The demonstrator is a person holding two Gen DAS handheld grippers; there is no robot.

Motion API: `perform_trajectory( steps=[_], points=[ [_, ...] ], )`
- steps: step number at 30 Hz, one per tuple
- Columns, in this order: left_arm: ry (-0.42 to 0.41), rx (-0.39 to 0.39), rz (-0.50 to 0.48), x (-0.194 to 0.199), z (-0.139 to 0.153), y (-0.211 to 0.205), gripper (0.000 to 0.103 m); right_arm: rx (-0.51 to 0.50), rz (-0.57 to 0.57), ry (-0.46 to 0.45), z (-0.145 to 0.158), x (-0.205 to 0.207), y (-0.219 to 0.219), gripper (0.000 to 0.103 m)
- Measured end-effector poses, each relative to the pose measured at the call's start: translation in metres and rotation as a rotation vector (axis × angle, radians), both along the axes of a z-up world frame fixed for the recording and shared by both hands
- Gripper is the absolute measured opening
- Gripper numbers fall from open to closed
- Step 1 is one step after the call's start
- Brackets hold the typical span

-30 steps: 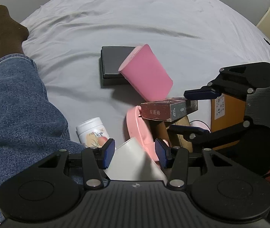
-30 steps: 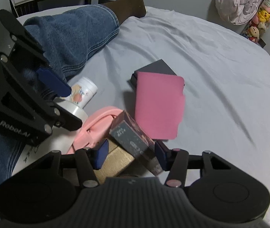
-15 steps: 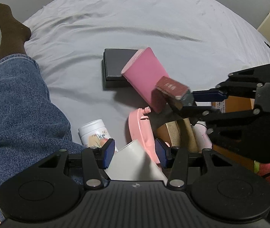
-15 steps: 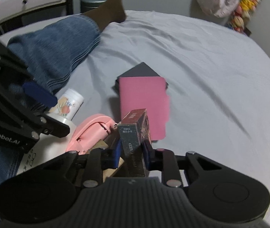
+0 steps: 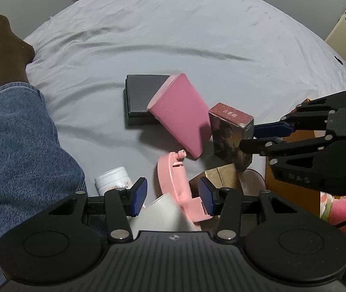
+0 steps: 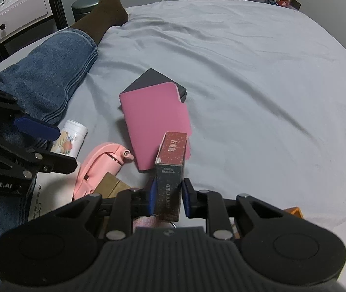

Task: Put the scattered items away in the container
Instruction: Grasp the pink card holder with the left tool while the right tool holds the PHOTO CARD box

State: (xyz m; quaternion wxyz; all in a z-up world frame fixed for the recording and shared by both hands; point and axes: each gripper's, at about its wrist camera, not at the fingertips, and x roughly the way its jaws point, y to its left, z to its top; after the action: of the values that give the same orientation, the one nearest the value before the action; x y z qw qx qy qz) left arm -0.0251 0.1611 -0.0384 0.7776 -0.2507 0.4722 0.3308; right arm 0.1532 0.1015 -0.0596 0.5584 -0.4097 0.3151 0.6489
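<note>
1. My right tool (image 6: 167, 198) is clamped on the dark red card box (image 6: 170, 170), 1 pad on each broad side near its lower end. The box stands upright and juts forward past the tips, raised off the bed (image 6: 258, 85).
2. Seen from my left tool's camera, the box (image 5: 231, 133) hangs just right of the pink folder (image 5: 180, 114), above the gold box (image 5: 221, 175).
3. Handling, my guess: printed cardboard, stiff, light, a bit slick. A moderate squeeze on the flat faces should hold it; harder might dent the walls.
4. The grip sits low, so the long free end could swing; I'd move it slowly.
5. My left tool (image 5: 171, 196) is spread wide, gripping nothing; a white roll (image 5: 163, 211) lies between its pads, contact unclear.
6. Ahead of the left tool: a white jar (image 5: 112, 182), a pink plastic case (image 5: 173, 180), and the dark flat box (image 5: 141, 97) under the folder.
7. An orange container (image 5: 292, 189) sits right of the left tool, only partly visible.
</note>
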Motion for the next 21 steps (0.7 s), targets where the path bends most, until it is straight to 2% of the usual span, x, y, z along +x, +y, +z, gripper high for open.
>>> perform_trajectory(
  steps=[7,11,21],
  points=[
    [-0.011,-0.002,-0.005,0.000,-0.002,0.004,0.055,0.013,0.001,0.012,-0.006,-0.003,0.004,0.026],
    [-0.046,-0.020,0.001,-0.002,-0.002,0.010,0.055,0.015,-0.004,0.011,-0.006,-0.003,0.003,0.025],
    [-0.115,-0.009,0.019,0.005,0.000,0.030,0.056,0.046,-0.044,0.001,0.011,0.009,-0.003,0.024]
  ],
)
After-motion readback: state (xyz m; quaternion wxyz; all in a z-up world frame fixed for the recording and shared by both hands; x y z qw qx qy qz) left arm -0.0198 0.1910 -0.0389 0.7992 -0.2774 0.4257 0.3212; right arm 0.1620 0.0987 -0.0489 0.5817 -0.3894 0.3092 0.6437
